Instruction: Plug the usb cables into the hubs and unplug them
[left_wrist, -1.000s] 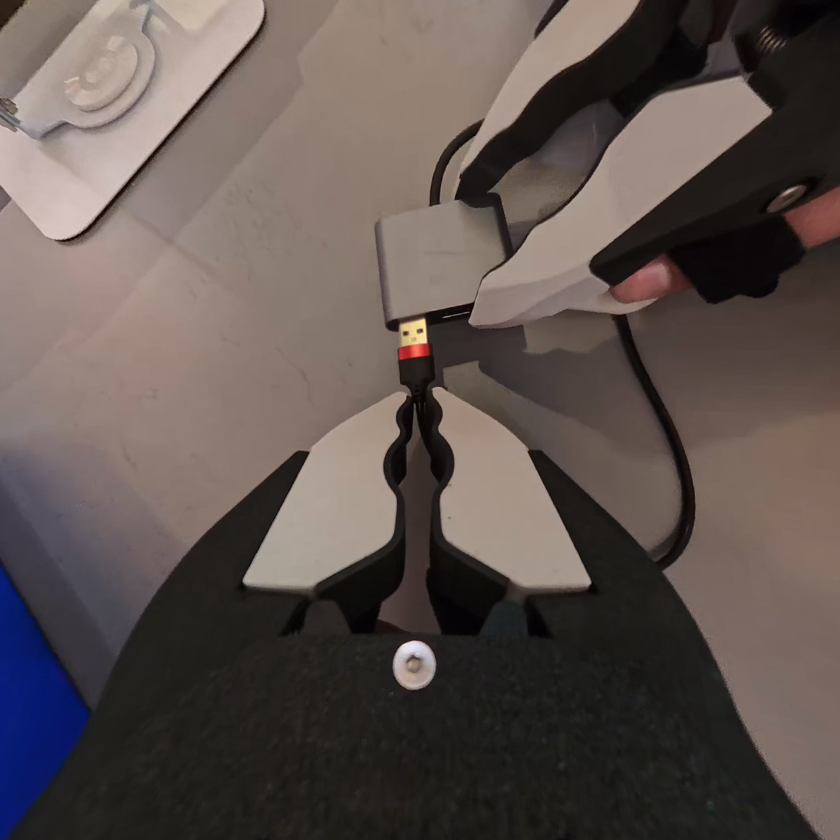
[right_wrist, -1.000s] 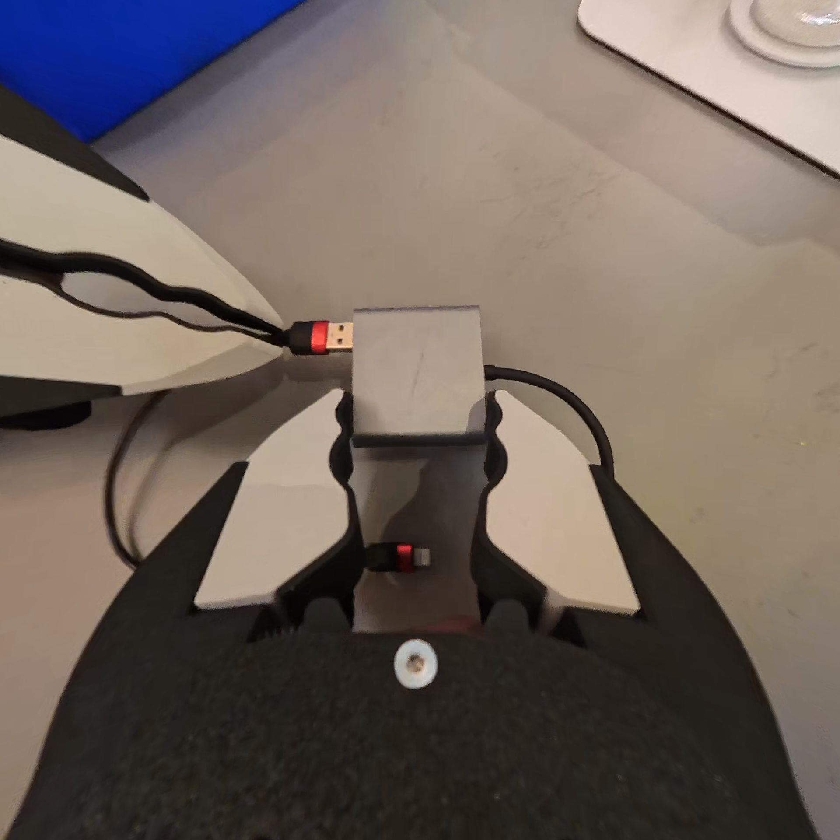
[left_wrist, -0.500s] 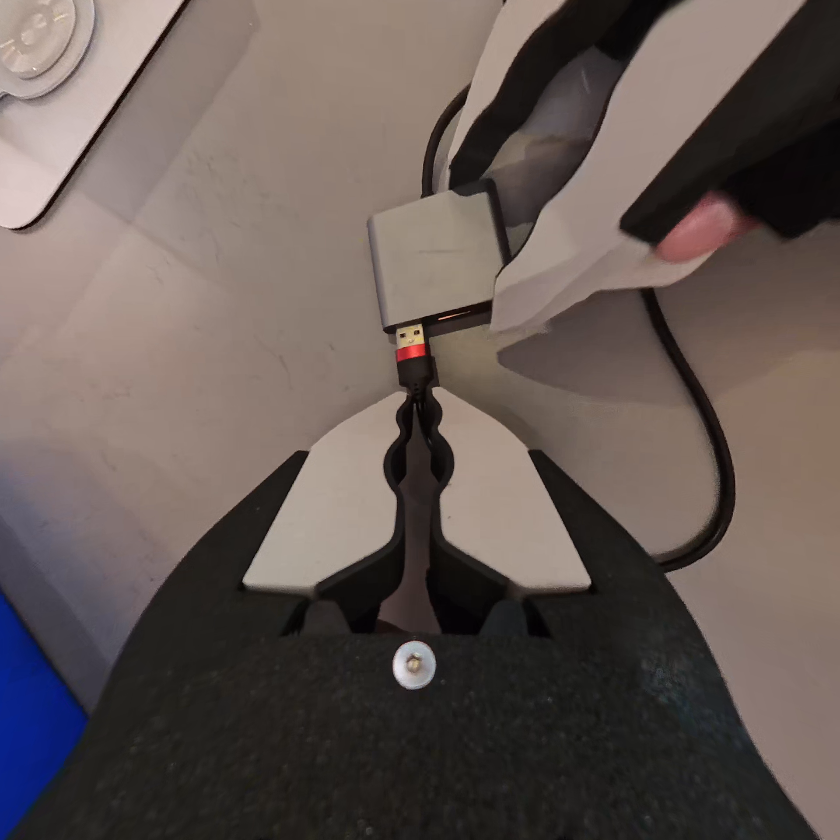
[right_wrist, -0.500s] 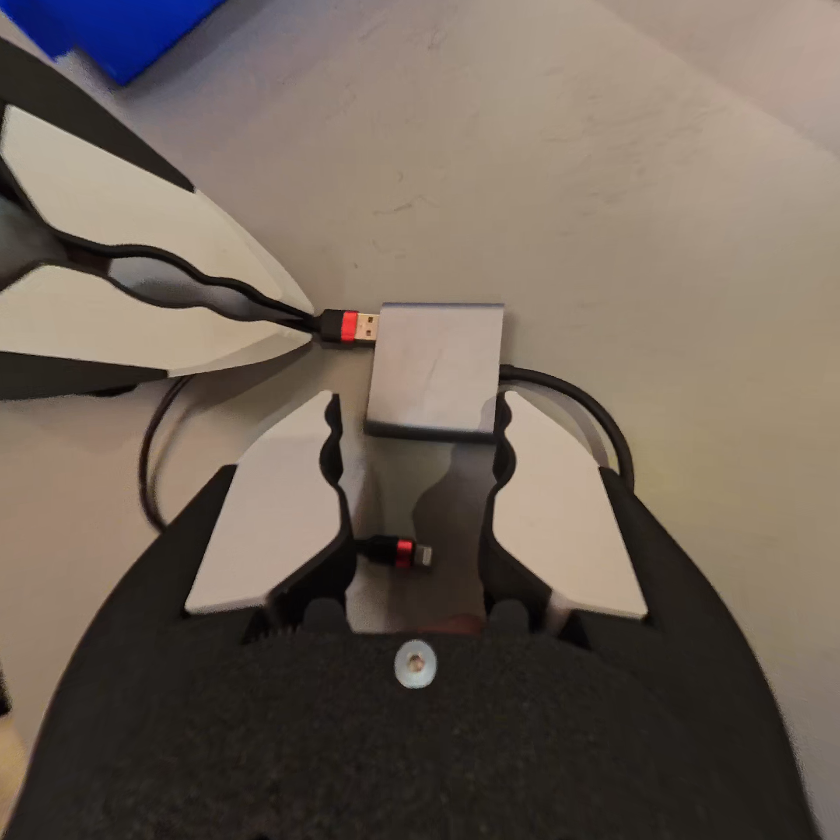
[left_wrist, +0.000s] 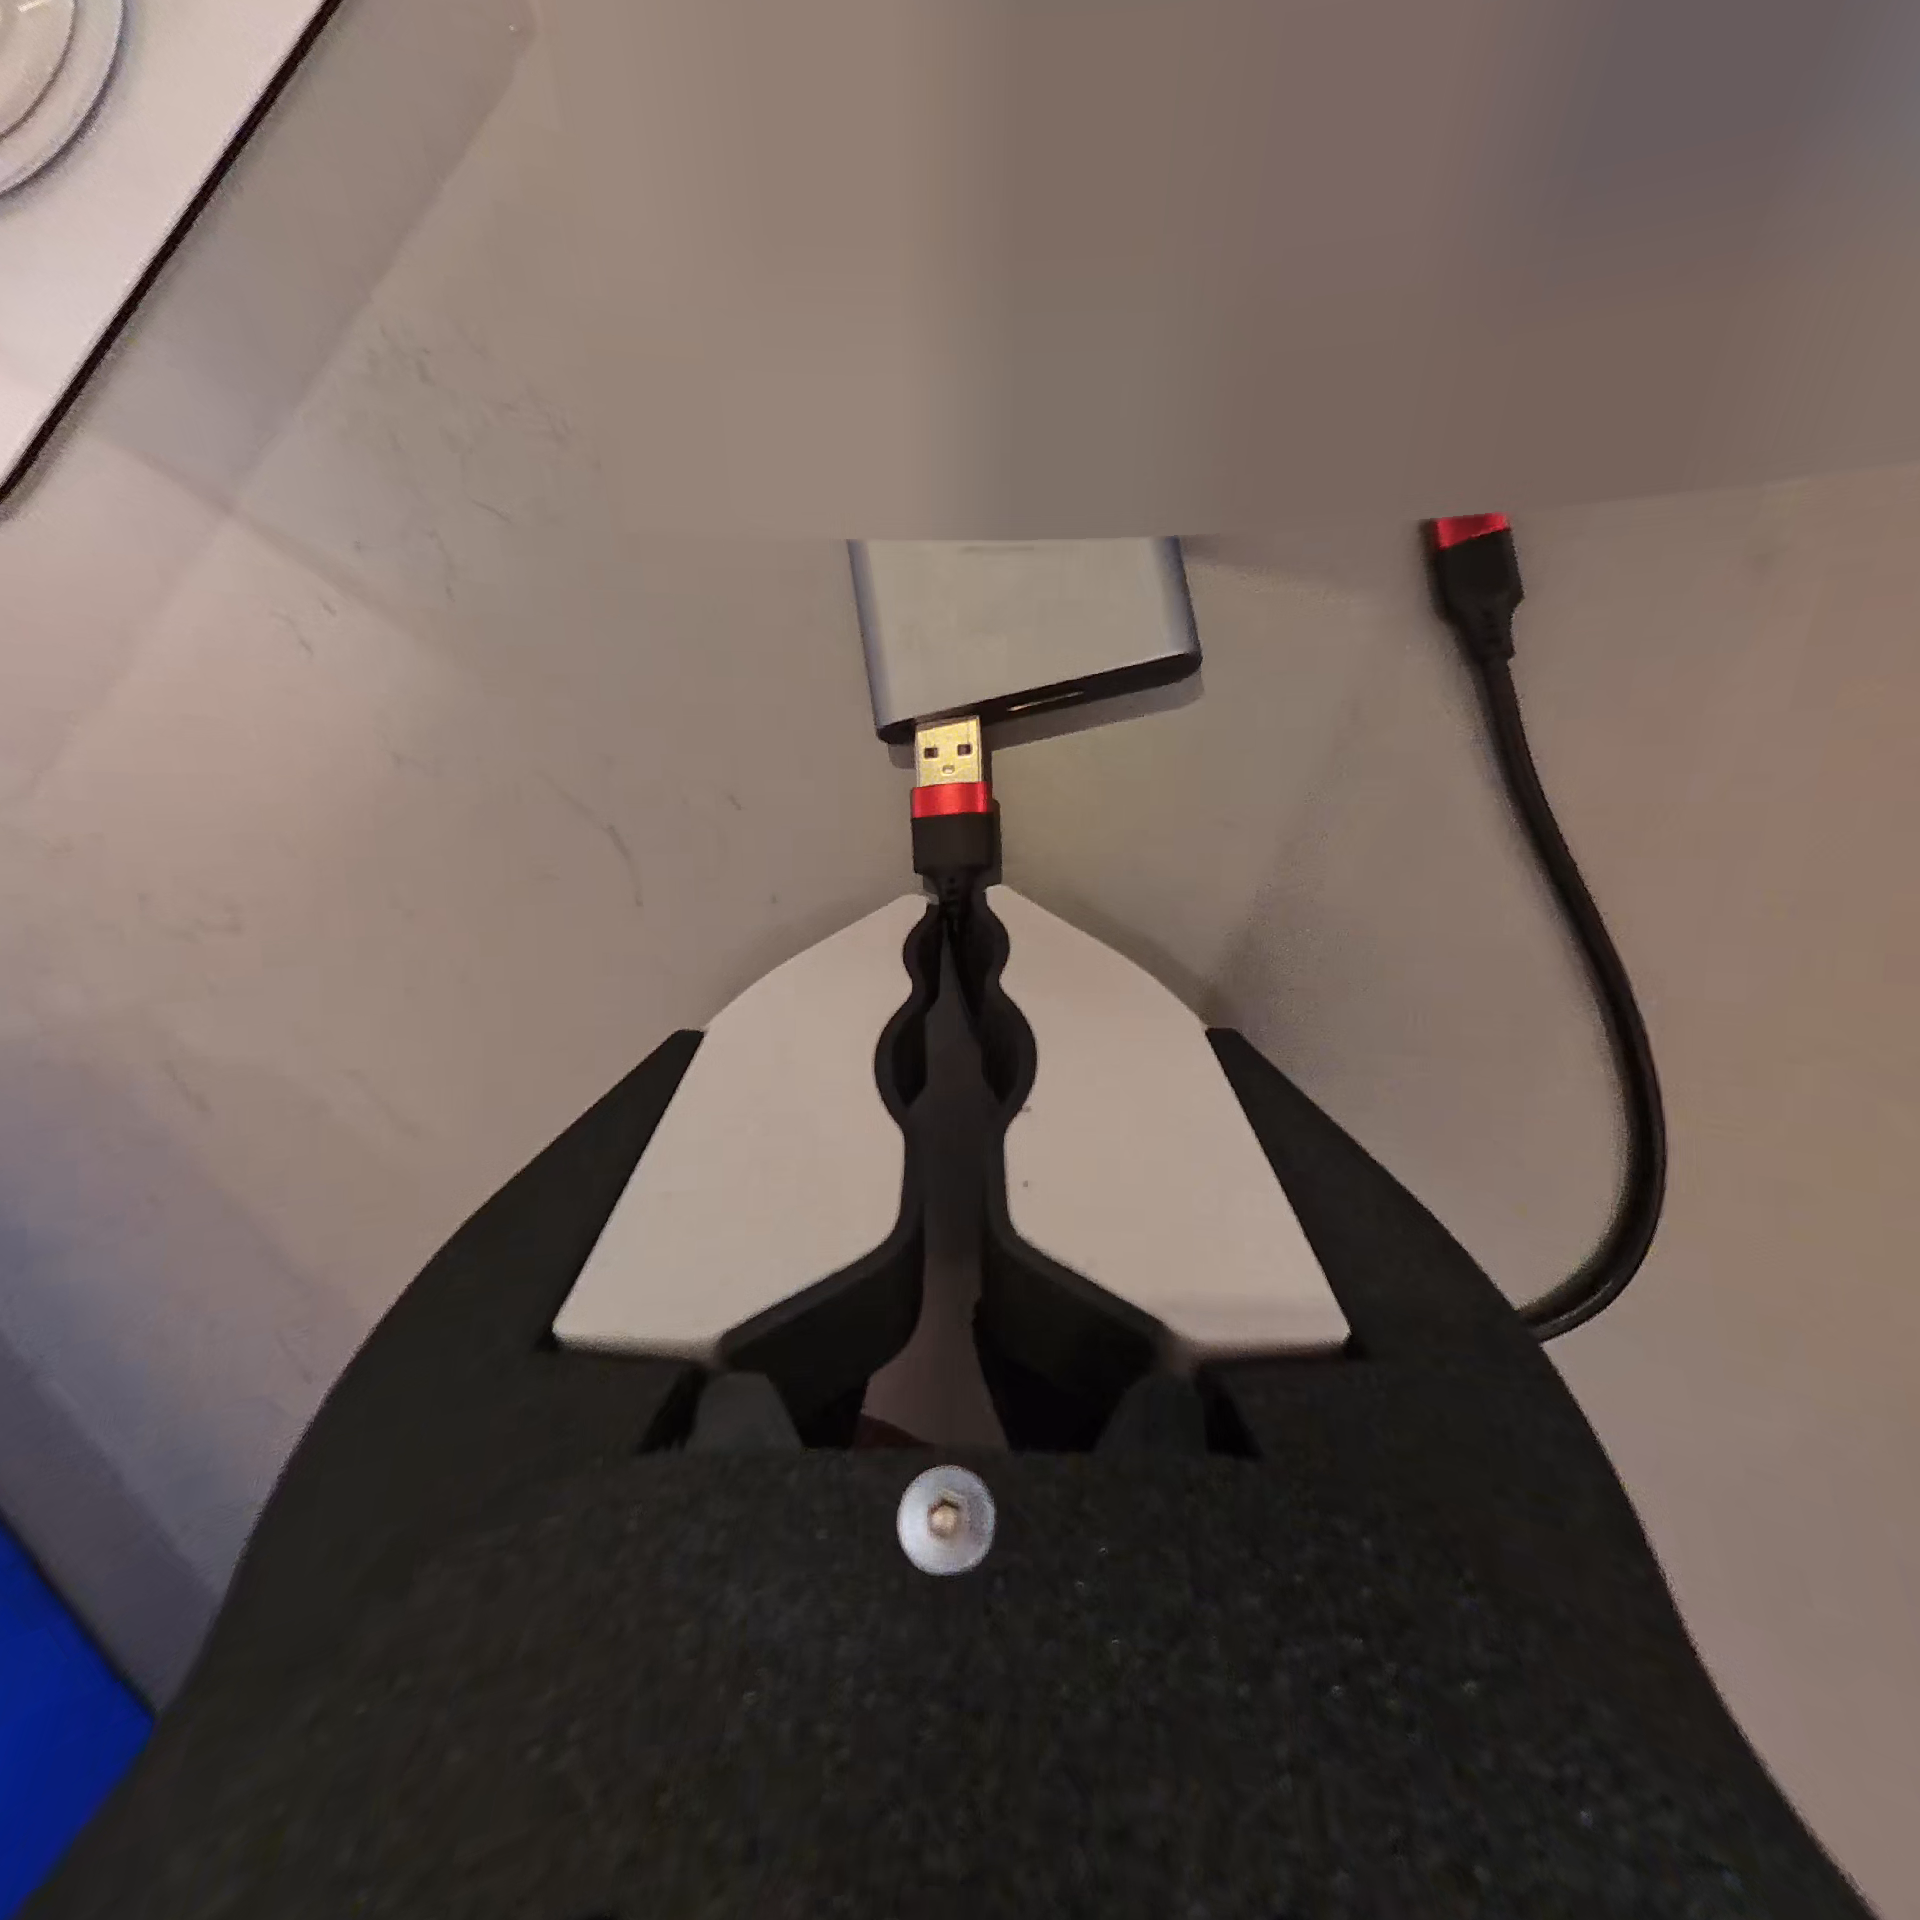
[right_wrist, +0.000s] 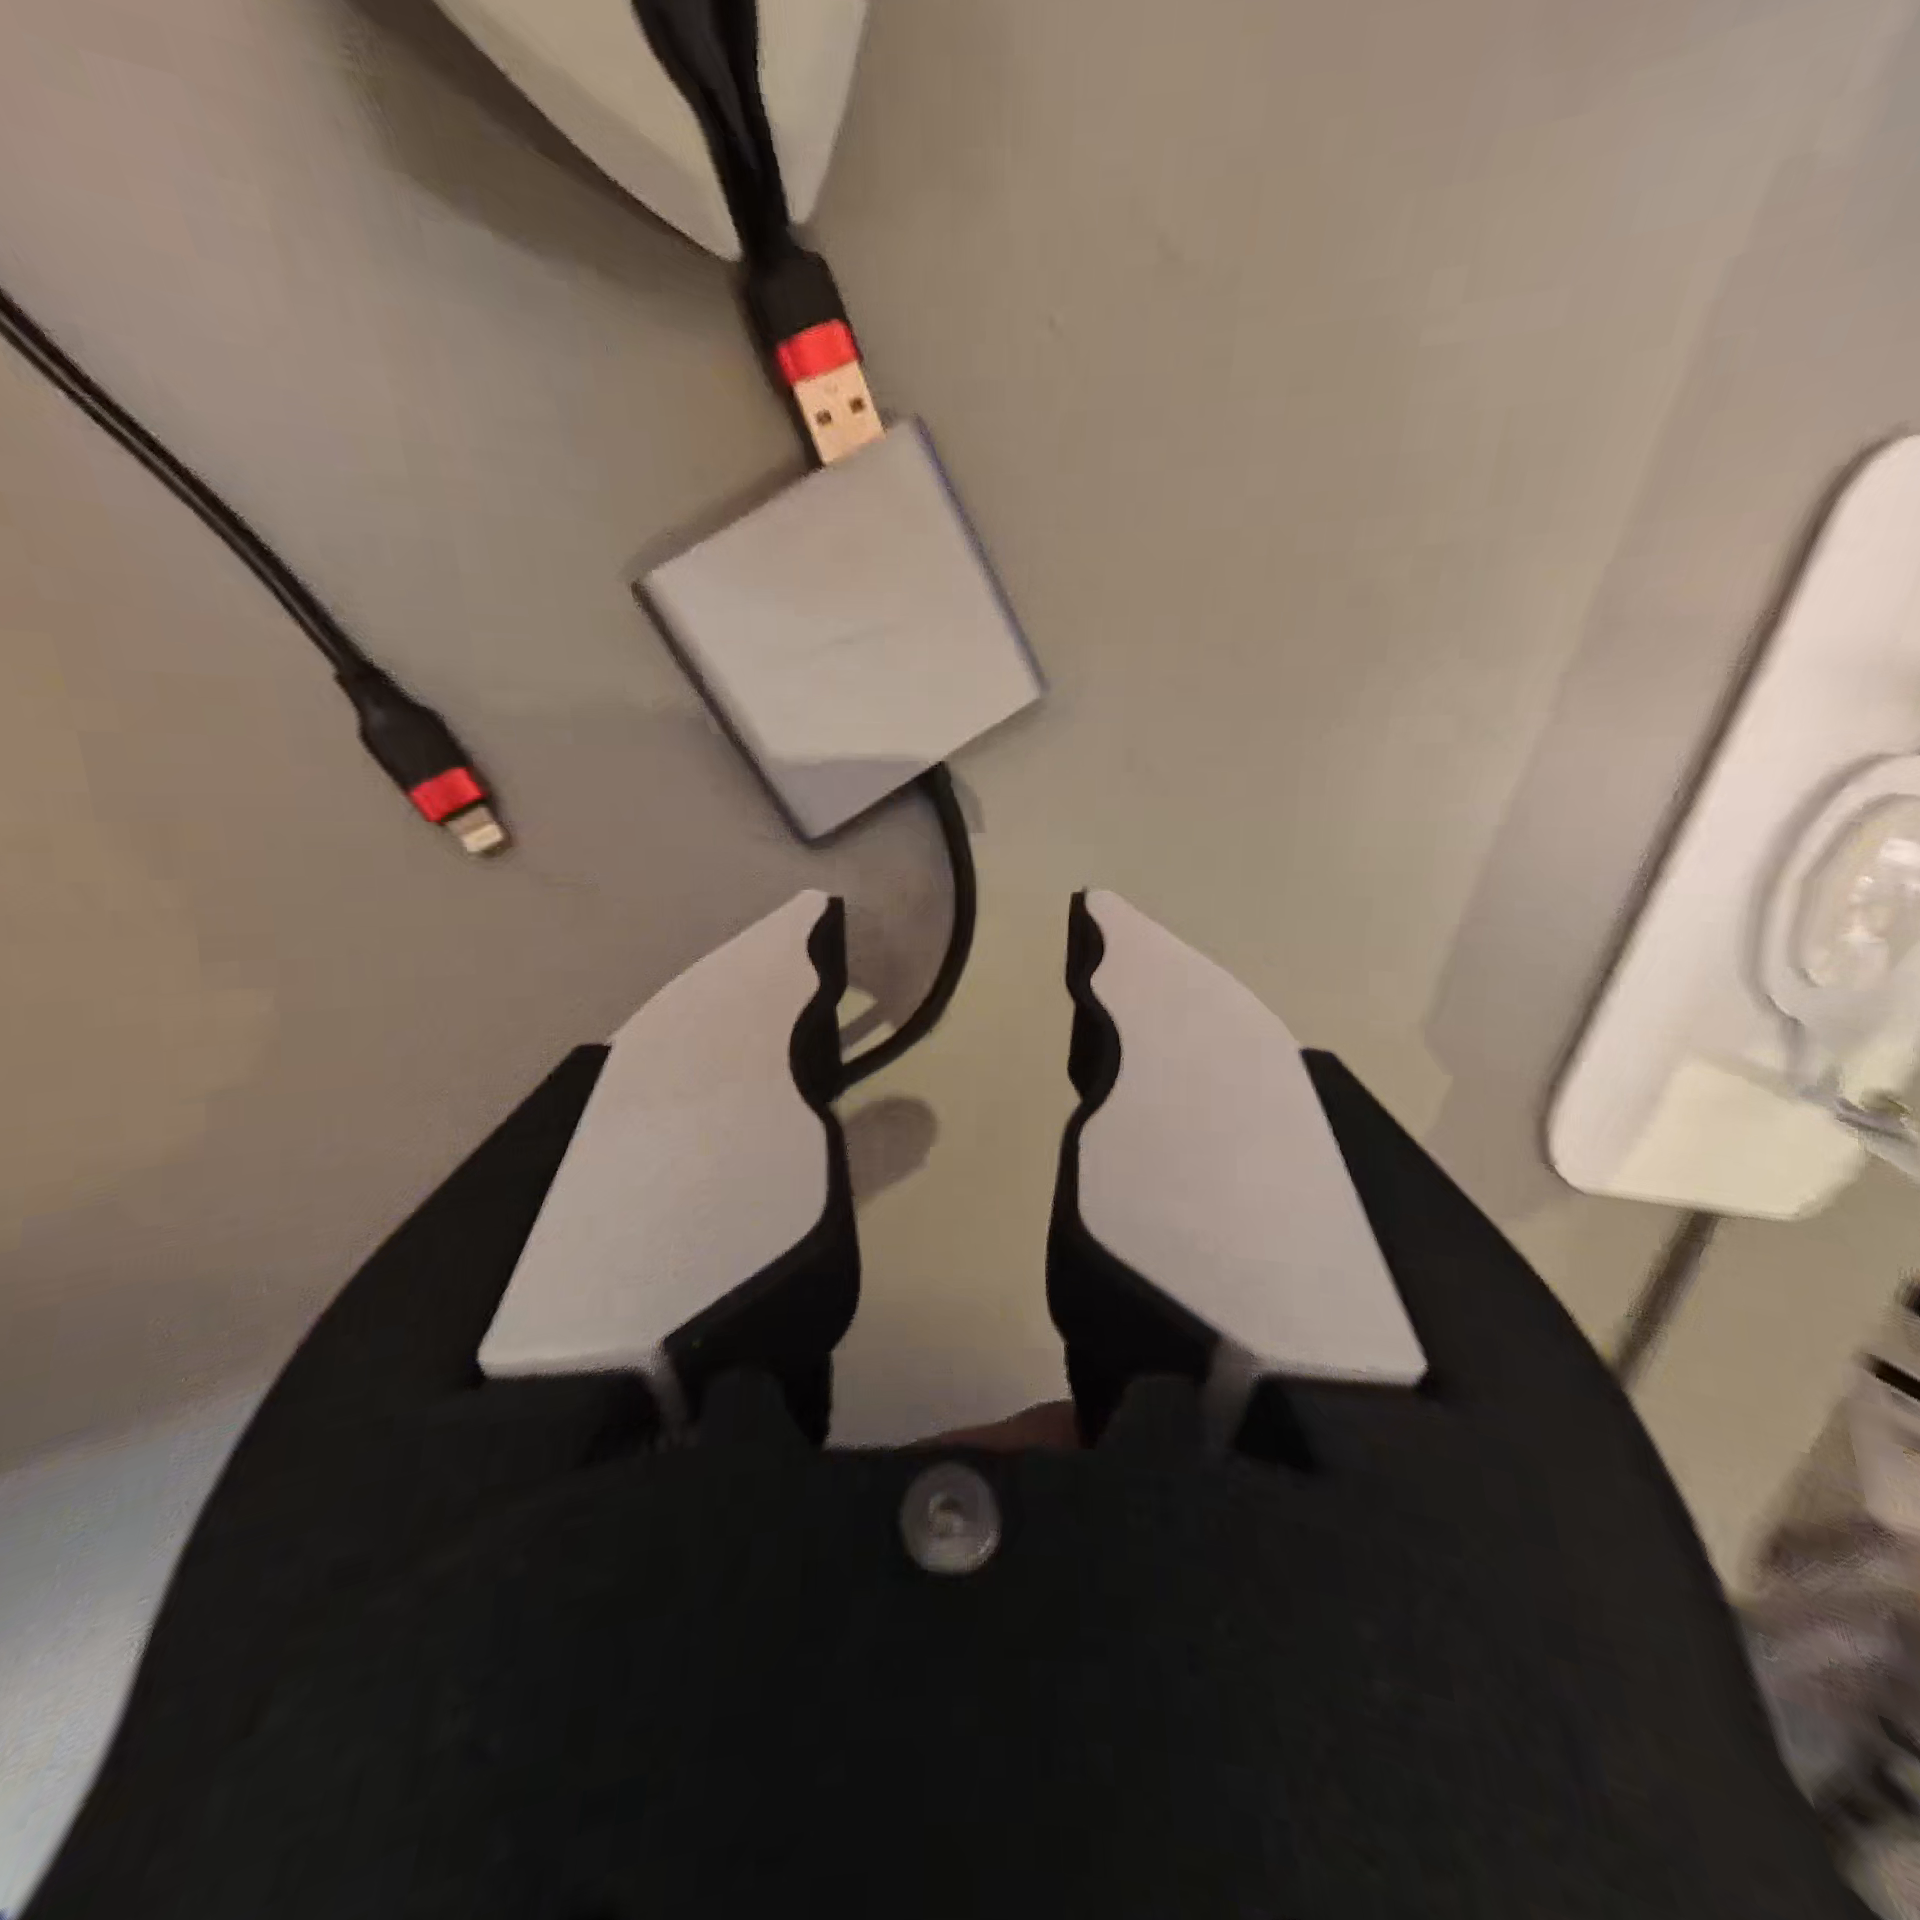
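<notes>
My left gripper (left_wrist: 954, 899) is shut on the black USB cable just behind its red-collared gold plug (left_wrist: 951, 764). The plug tip sits at the port edge of the grey hub (left_wrist: 1023, 634), with most of the gold still showing. In the right wrist view the same plug (right_wrist: 831, 400) meets the far end of the hub (right_wrist: 842, 623), held by the left fingers (right_wrist: 717, 104). My right gripper (right_wrist: 954, 914) is open and empty, a short way back from the hub. The hub's own black lead (right_wrist: 951, 935) runs on the table below its fingertips.
The cable's other end, a red-collared small connector (right_wrist: 457, 810), lies loose on the grey table left of the hub; it also shows in the left wrist view (left_wrist: 1467, 535). A white stand (right_wrist: 1766, 831) lies at the right. A blue object (left_wrist: 52, 1662) lies at the left view's lower left.
My right gripper opened off the hub, drew back and swung round, leaving the hub on the table. My left gripper kept its hold on the cable, with the plug still at the port.
</notes>
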